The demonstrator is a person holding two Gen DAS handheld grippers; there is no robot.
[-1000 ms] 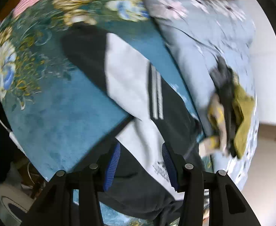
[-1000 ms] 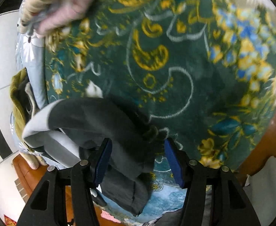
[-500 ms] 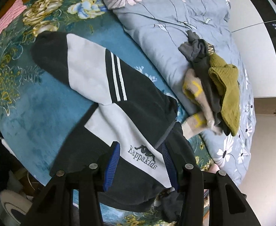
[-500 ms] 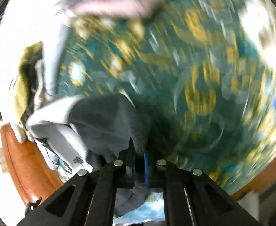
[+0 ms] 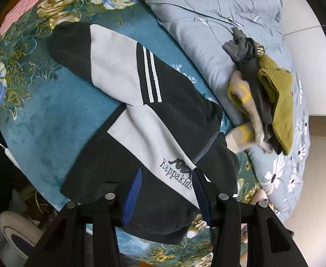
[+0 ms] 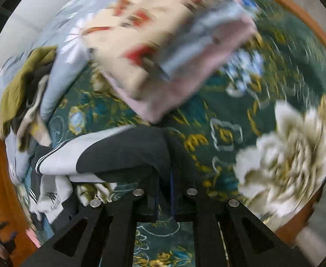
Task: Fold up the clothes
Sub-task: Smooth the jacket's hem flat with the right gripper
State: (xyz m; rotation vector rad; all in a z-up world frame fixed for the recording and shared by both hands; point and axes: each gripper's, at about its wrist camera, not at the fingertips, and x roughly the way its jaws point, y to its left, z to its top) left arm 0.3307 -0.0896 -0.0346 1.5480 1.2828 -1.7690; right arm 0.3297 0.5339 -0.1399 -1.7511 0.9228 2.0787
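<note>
Across the left wrist view, a black and grey Kappa Kids zip jacket [image 5: 163, 115] is seen spread on the teal floral bedspread [image 5: 40, 111], its sleeve [image 5: 91, 53] stretched away toward a pink striped cloth [image 5: 18, 11] at the far edge. The left gripper [image 5: 166, 184] is held just above the jacket's hem with its jaws apart, the blue pads [image 5: 134, 191] on either side of the printed logo; nothing is clamped. Compared with a second ago, more of the garment is shown lying flat and the logo has come into sight, so the body appears to have been laid out and released on this side. To the right, a small heap of unfolded clothes [image 5: 272, 102], olive, dark and beige, is left on the grey daisy-print duvet [image 5: 207, 22].

In the right wrist view, heavily blurred by motion, the right gripper [image 6: 164, 191] is seen closed on the sleeve's black cuff [image 6: 140, 151]; a second ago its jaws were apart around that fabric. A cream and pink folded stack [image 6: 174, 44] lies beyond. The cuff is judged to have been taken up so that the sleeve can be carried across the jacket's body as the first fold.
</note>
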